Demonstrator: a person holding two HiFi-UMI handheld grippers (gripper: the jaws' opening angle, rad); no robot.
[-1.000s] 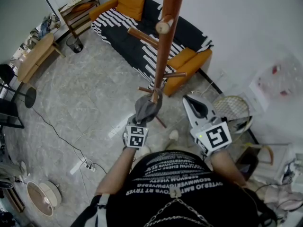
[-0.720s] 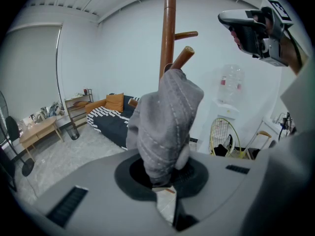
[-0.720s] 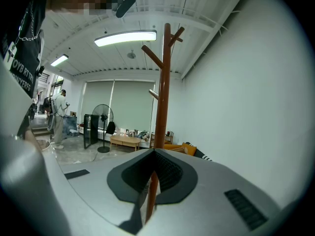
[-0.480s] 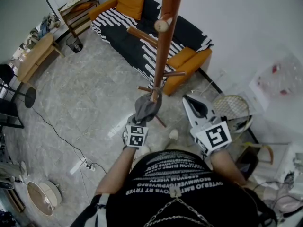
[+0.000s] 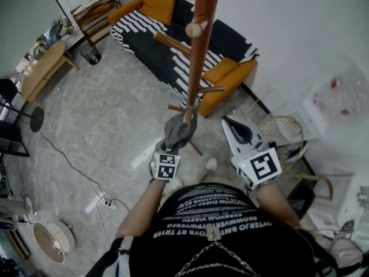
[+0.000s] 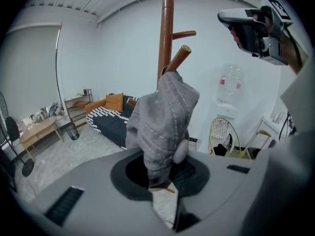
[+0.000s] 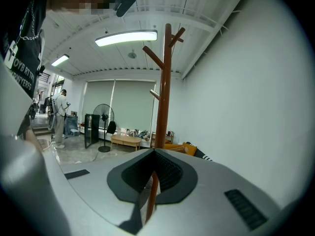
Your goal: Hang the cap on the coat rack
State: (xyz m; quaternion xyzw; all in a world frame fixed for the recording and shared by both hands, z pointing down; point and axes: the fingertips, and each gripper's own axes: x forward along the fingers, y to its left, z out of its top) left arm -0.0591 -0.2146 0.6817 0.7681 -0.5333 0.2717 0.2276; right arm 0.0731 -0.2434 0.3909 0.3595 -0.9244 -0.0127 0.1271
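**Cap on the peg, grip coming off**

The grey cap [image 6: 162,122] is draped over an upward-slanting peg [image 6: 180,55] of the wooden coat rack [image 6: 169,28], and the peg's tip pokes out above the crown. In the head view the cap [image 5: 177,130] hangs low on the rack [image 5: 199,56], just in front of us. Its lower edge dips into the mouth of our left gripper [image 6: 165,183], whose jaws have just been opening. The fabric lies between them, but the pads no longer look to pinch it, so we read the claw as released.

The step in hand, as we judge it, is letting go cleanly. We would part the jaws fully before moving, so no fold snags on a pad. Then we would draw the gripper back and down along its own line, not sideways, so as not to tug the cap off the peg. The crown seems to sit well over the peg, yet a sideways drag could slide it free.

Our right gripper [image 5: 229,122] hangs beside the rack, well apart from the cap, its jaws together on nothing. The striped sofa [image 5: 190,36] stands beyond the rack, against the wall.
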